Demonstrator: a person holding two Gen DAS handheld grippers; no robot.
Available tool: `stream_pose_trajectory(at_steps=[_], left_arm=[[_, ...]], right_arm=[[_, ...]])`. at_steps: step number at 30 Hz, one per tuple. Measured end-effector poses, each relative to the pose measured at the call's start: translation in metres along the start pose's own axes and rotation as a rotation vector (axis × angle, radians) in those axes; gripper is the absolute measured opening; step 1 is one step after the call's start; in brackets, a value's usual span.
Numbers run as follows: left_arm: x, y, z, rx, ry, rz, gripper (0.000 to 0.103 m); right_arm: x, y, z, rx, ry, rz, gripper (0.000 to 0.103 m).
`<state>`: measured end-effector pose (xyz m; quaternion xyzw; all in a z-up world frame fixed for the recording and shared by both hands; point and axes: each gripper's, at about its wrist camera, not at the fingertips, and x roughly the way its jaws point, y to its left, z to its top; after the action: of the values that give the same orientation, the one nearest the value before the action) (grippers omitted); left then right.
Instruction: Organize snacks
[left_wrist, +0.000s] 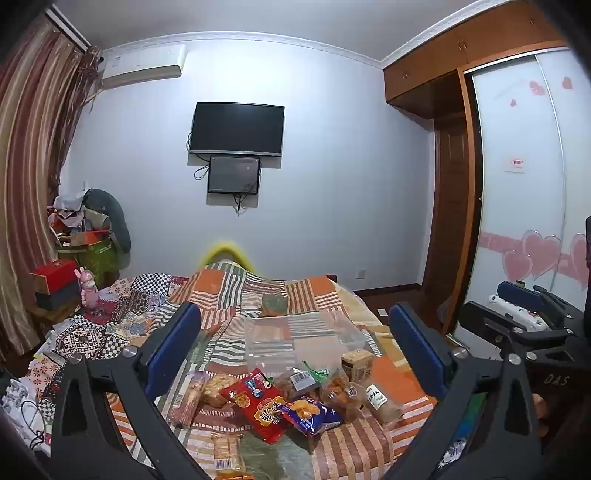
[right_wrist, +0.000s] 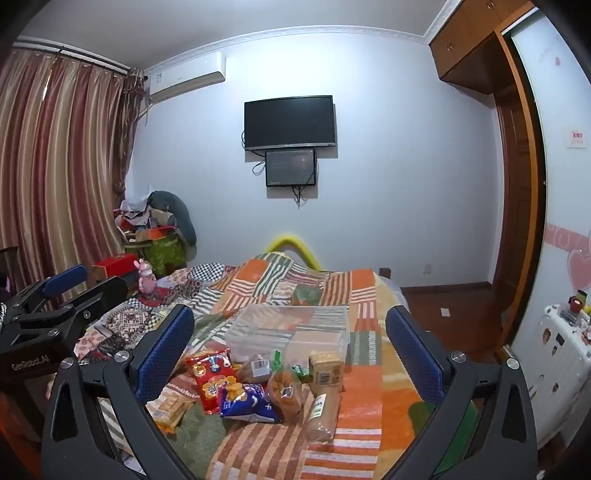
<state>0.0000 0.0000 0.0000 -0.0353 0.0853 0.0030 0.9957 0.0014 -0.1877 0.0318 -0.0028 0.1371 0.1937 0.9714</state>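
Observation:
Several snack packs lie in a heap on the patchwork bedspread (left_wrist: 332, 443): a red pack (left_wrist: 264, 408), a blue chip bag (left_wrist: 312, 410), a tan box (left_wrist: 356, 363), a long pale pack (left_wrist: 380, 400) and wrapped cakes (left_wrist: 227, 454). A clear plastic bin (left_wrist: 295, 339) stands just behind them, empty. The same red pack (right_wrist: 212, 382), blue bag (right_wrist: 247, 402), tan box (right_wrist: 325, 367) and bin (right_wrist: 291, 332) show in the right wrist view. My left gripper (left_wrist: 295, 347) is open and empty above the heap. My right gripper (right_wrist: 290, 343) is open and empty, held beside it.
A pink plush toy (left_wrist: 88, 288) and red box (left_wrist: 55, 275) sit at the bed's left. Curtains (right_wrist: 55, 166) hang on the left, a wardrobe (left_wrist: 517, 184) stands on the right, a TV (left_wrist: 236, 129) hangs on the far wall. A white suitcase (right_wrist: 561, 354) stands at right.

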Motion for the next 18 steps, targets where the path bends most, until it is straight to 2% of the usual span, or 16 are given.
stream_pose_trajectory(at_steps=[18], left_arm=[[0.0009, 0.0022, 0.0007, 0.008, 0.006, -0.003, 0.103]], right_arm=[[-0.0011, 0.0003, 0.0044, 0.007, -0.004, 0.004, 0.103]])
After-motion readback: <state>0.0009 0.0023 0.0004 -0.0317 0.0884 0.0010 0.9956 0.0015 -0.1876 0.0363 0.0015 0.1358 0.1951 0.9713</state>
